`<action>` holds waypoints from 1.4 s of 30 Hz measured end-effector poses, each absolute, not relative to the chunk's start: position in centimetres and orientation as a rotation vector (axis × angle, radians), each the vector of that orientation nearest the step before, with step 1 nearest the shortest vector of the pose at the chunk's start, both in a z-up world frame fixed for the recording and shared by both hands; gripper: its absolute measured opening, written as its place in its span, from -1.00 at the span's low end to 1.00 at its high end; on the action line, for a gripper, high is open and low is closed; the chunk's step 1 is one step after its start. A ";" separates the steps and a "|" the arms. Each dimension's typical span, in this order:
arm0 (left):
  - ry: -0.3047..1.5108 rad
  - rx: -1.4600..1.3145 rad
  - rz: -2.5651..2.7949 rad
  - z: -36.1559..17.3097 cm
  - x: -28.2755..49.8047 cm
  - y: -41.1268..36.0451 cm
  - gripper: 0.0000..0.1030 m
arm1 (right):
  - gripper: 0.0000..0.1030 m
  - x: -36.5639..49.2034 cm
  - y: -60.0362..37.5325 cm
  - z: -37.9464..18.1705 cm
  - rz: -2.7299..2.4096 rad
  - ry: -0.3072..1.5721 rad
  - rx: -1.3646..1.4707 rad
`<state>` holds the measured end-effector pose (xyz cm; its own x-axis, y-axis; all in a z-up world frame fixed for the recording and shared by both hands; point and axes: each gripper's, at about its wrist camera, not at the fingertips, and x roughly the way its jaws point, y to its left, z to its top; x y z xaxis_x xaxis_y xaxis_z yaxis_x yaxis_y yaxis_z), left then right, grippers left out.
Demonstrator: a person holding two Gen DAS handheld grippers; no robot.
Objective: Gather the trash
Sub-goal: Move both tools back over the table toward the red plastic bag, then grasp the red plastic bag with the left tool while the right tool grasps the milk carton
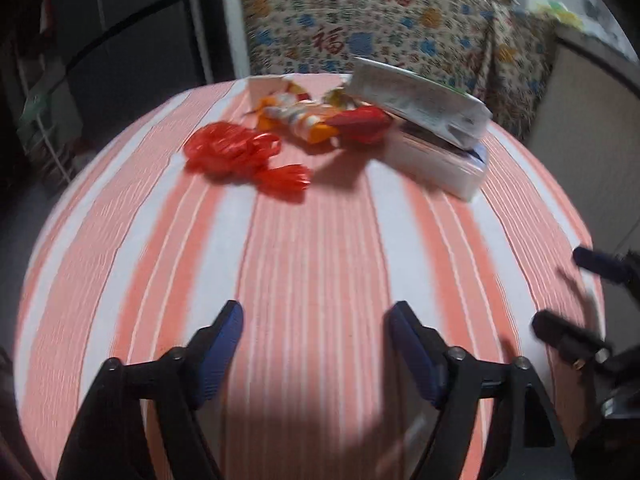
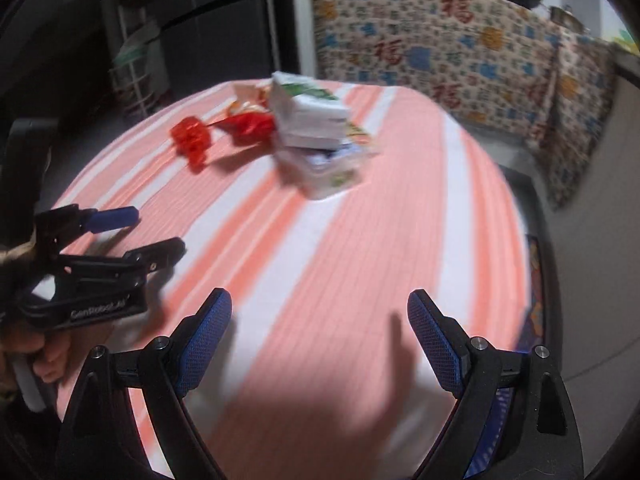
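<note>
Well, the left gripper [image 1: 314, 320] and right gripper [image 2: 320, 308] both hung released and empty over bare striped cloth [image 1: 312, 248], with free room ahead. The trash sat near the table's far edge: red wrappers [image 1: 236, 148], a candy bag [image 1: 296, 114], two stacked cartons [image 1: 424, 100].

Readable text: two items

We read "GenRobotLab" in pale letters, somewhat blurred, on the black body of the left gripper [image 2: 132, 230], and the red character 福 repeated across the patterned cloth [image 2: 460, 40] behind the table; print on the boxes [image 2: 312, 116] is too blurred for us to read
</note>
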<state>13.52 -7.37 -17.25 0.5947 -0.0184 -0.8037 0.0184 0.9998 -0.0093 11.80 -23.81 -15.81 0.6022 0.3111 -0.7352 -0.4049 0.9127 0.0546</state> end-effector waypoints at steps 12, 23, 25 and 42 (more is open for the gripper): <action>0.924 -0.103 0.140 -17.1 19.6 -5.3 0.69 | 0.99 14.2 -20.4 -17.8 0.410 0.895 -0.171; 0.948 -0.065 0.127 -17.4 22.1 -4.8 0.83 | 0.99 14.3 -20.3 -17.6 0.422 0.896 -0.175; 0.942 -0.067 0.097 -17.3 20.6 -3.8 0.82 | 0.99 14.2 -20.3 -17.6 0.422 0.895 -0.176; 0.951 -0.057 0.075 -15.9 26.1 -1.0 0.14 | 0.99 14.4 -20.7 -17.5 0.428 0.894 -0.178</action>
